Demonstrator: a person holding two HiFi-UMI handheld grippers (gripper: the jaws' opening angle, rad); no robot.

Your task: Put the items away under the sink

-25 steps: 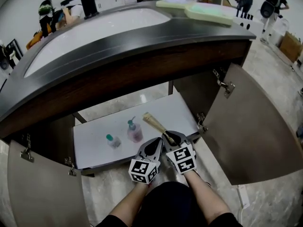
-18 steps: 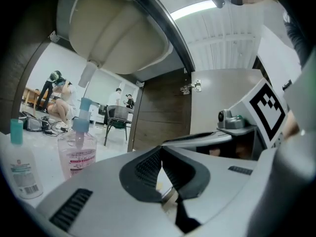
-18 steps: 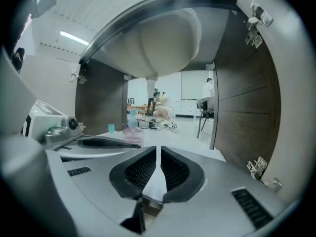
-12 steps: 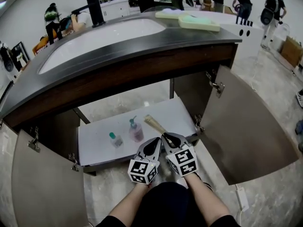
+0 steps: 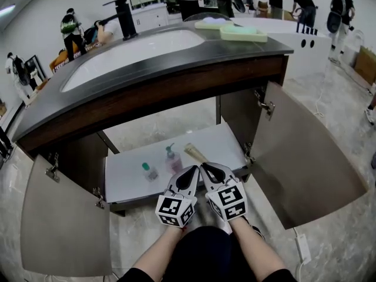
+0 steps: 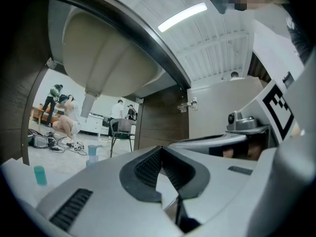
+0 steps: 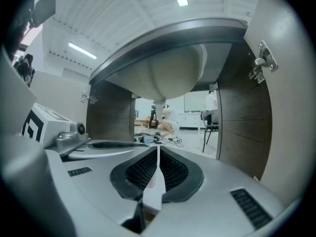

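Grey cabinet doors (image 5: 305, 163) hang wide below the white sink basin (image 5: 135, 49). On the white shelf (image 5: 126, 181) stand a clear teal-capped bottle (image 5: 150, 171) and a pink pump bottle (image 5: 173, 161). Beside them lies a tan wooden stick-like item (image 5: 194, 152) (near end behind the grippers). The left gripper (image 5: 194, 170) is closed and empty. The right gripper (image 5: 203, 168) has just been closing, its jaws all but together with nothing between.

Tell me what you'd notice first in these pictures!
The big sink cabinet with both doors swung wide open. On its white shelf stand a teal-capped bottle and a pink pump bottle. In front, the left gripper and right gripper sit side by side, both empty; the right's jaws have just been closing.
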